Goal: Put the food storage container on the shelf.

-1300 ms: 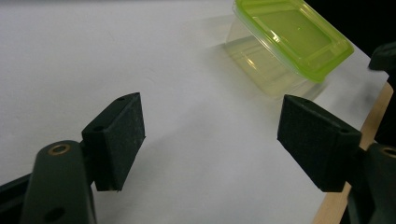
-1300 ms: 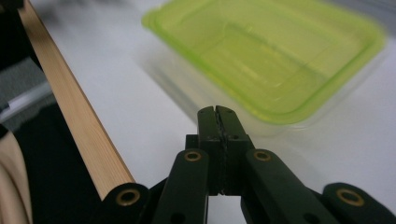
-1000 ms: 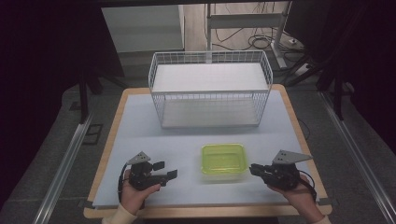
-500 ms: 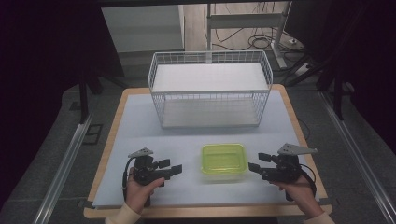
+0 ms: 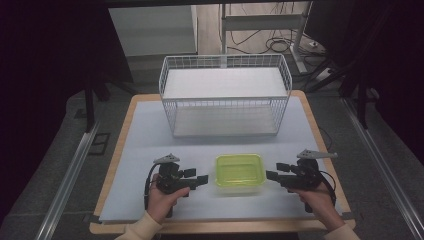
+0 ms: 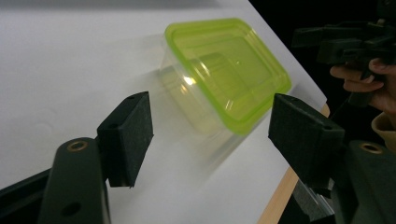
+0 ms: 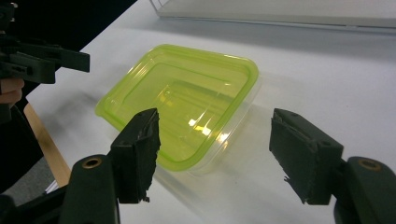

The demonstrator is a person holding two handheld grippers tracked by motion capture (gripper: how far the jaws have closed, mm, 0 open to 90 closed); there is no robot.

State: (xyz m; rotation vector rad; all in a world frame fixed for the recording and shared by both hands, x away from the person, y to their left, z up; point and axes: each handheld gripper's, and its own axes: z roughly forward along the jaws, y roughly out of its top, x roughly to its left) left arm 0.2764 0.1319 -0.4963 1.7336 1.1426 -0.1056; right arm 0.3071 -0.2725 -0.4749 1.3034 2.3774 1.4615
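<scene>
Translucent yellow-green rectangular plastic container (image 5: 239,171) rests on the white table (image 5: 150,145), between the left gripper (image 5: 196,180) and right gripper (image 5: 272,176). Both have closed in since a second ago; the right's jaws have just opened wide, the left's narrowed slightly, neither touching it. A two-sided grasp appears imminent.

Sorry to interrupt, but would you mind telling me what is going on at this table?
A person holds a two-jaw gripper in each hand, one on either side of a yellow-green lidded container on the table. The left gripper and right gripper both point at it with jaws open, neither touching it. A white wire basket stands behind.
</scene>
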